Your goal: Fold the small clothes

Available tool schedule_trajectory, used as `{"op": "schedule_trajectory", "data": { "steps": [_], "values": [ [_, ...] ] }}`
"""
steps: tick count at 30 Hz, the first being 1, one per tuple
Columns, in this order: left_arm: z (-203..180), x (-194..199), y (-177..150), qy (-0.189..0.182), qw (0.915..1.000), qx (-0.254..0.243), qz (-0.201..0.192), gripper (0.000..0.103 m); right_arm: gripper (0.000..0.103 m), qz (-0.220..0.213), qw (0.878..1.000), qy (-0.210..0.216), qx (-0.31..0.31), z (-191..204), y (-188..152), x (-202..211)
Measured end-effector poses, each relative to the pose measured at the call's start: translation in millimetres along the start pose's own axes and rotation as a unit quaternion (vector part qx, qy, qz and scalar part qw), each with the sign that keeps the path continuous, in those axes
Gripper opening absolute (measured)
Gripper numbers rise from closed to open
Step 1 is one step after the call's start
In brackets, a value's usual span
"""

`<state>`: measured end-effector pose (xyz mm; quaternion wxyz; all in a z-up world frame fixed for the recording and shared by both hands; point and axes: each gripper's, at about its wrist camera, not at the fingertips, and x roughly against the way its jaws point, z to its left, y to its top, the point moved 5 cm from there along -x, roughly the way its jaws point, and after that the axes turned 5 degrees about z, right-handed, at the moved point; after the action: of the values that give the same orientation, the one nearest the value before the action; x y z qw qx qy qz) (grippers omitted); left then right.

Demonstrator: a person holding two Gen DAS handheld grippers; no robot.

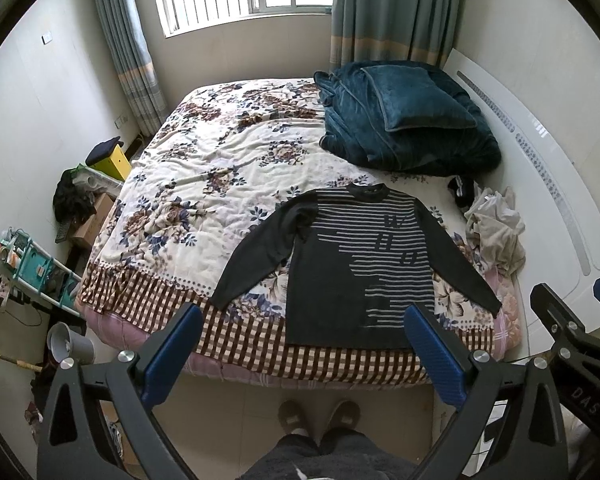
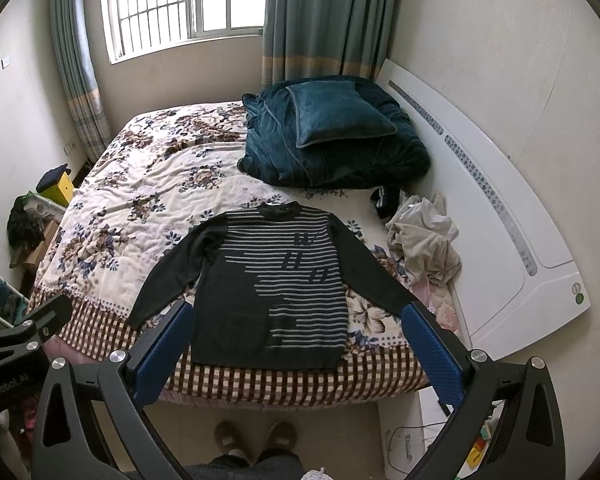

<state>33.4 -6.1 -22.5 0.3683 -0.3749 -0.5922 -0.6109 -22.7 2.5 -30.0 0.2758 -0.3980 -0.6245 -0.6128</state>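
Note:
A dark long-sleeved sweater with grey stripes (image 1: 356, 264) lies flat, face up, on the near part of the bed (image 1: 204, 184), sleeves spread out to both sides, hem toward me. It also shows in the right wrist view (image 2: 272, 292). My left gripper (image 1: 304, 320) is open and empty, held above the bed's near edge, short of the hem. My right gripper (image 2: 298, 320) is open and empty too, at about the same height and distance. The right gripper's fingers (image 1: 556, 312) show at the right edge of the left wrist view.
A pile of light crumpled clothes (image 2: 424, 236) lies right of the sweater. A teal blanket and pillow (image 2: 332, 132) sit at the bed's far right. A white headboard (image 2: 500, 216) runs along the right. Clutter and boxes (image 1: 84, 200) stand left of the bed.

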Motion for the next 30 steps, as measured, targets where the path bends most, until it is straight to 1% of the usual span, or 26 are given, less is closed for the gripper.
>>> {"op": "schedule_trajectory", "data": {
  "steps": [10,21,23,26,28,30],
  "values": [
    [1.3,2.8,1.3,-0.003,1.0000,0.000,-0.005,0.103,0.103,0.001,1.000,0.001,-0.002,-1.0,7.6,5.1],
    [1.5,2.1,2.3,-0.007,0.9999,-0.003,-0.007,0.103,0.103,-0.001,1.000,0.001,-0.005,2.2,7.8,6.4],
    [2.6,-4.5,6.3,-0.006,0.9999,-0.006,-0.013,0.103,0.103,0.002,1.000,0.000,-0.009,2.6,7.3,3.5],
    [6.7,-29.7,15.8,0.009,0.9995,-0.009,-0.029,0.103,0.103,0.018,0.999,0.007,-0.037,-2.5,5.8,-16.5],
    [6.8,-57.0,23.8,0.016,0.9994,-0.012,-0.028,0.103,0.103,0.042,0.997,0.010,-0.065,-10.7,1.4,-43.0],
    [4.7,-90.1,31.2,0.021,0.9993,-0.017,-0.025,0.103,0.103,0.057,0.994,-0.004,-0.091,-23.4,-4.7,-73.0]
  ]
}}
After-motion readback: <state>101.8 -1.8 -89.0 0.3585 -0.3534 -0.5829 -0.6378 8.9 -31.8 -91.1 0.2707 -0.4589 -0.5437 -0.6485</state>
